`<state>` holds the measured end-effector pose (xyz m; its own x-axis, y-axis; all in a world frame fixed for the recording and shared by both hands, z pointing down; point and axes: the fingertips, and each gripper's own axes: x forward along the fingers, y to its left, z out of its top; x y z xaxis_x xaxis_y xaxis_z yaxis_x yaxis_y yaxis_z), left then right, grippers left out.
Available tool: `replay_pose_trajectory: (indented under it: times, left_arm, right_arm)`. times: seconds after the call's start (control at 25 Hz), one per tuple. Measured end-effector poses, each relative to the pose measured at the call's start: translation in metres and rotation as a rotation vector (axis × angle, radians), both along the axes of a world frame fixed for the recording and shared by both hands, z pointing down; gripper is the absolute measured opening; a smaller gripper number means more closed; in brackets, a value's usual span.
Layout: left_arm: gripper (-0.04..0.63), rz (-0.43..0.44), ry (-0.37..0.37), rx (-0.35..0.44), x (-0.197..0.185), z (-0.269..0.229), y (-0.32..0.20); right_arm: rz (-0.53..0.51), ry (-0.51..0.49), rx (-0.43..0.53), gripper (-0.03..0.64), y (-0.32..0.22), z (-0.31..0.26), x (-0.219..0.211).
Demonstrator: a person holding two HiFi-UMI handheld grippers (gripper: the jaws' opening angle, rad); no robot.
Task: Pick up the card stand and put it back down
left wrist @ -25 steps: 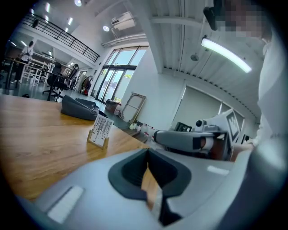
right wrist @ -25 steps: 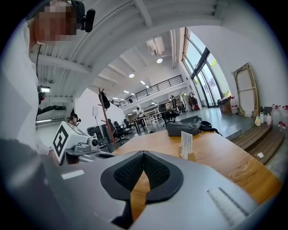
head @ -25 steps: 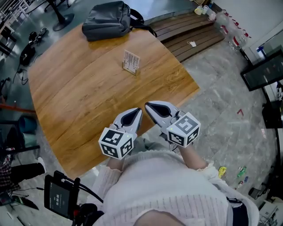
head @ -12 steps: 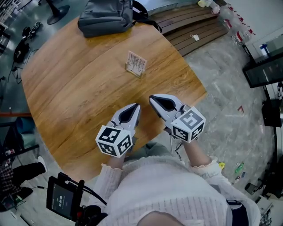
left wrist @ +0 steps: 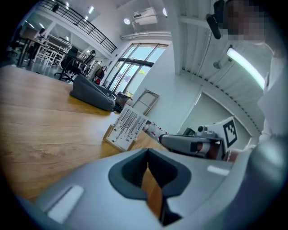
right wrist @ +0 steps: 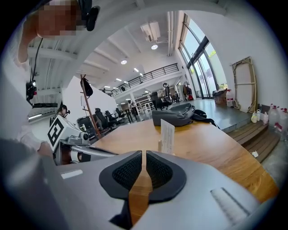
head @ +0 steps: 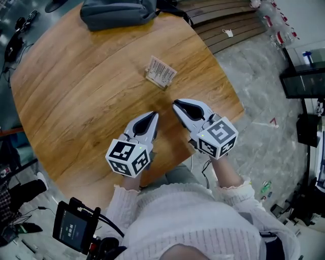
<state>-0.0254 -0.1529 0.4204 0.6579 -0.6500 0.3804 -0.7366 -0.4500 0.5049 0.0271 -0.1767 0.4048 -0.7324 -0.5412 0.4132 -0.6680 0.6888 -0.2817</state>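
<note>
Both grippers sit closer to the card stand than a second ago, now over the near edge of the table. Right gripper jaws have just been cracking open: thin slit, nothing between. Left gripper jaws together, empty. Stand upright at upper centre of the head view, ahead of both tips, untouched. Right gripper points at it, likely lining up the pick. Bag at top edge.

A wooden tabletop stands on a grey stone floor. Wooden steps lie beyond it. Tall windows give daylight, round lamps shine on the white ceiling, office chairs stand behind.
</note>
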Motion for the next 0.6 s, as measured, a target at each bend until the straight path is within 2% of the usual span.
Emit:
replay_pose_trajectory:
  times: [0.28,0.44,0.6]
  left_arm:
    - [0.008,-0.001,0.025,-0.046,0.002,0.036,-0.022]
    - [0.008,0.005,0.026,-0.056,0.006,0.040,-0.024]
    - [0.008,0.012,0.026,-0.060,0.010,0.039,-0.025]
  right_arm:
    - [0.022,0.037,-0.029,0.061,-0.035,0.041,0.002]
    - [0.049,0.053,-0.050,0.113,-0.046,0.052,0.005]
    - [0.035,0.094,-0.060,0.165,-0.054,0.059,0.002]
